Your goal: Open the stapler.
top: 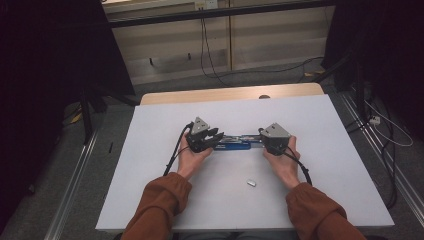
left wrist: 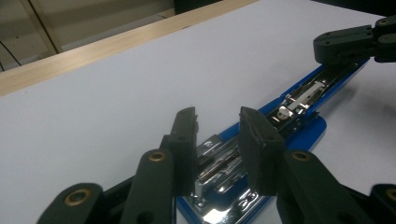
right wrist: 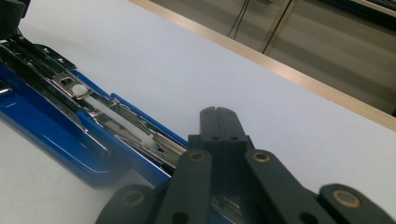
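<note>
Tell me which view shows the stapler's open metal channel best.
The left gripper view: the blue stapler lies opened along its length, its channel lit and sharp. The right gripper view shows the channel close but cut off by the frame. The high view shows the stapler small between both grippers.

The stapler (left wrist: 299, 126) has a glossy blue plastic shell and bright, polished metal rails inside that catch the light. The left gripper (left wrist: 217, 140) has matt black plastic jaws with brass-coloured pins at the joints. The desk (top: 320, 125) top is a smooth, matt white sheet, edged at the far side with pale wood.
</note>
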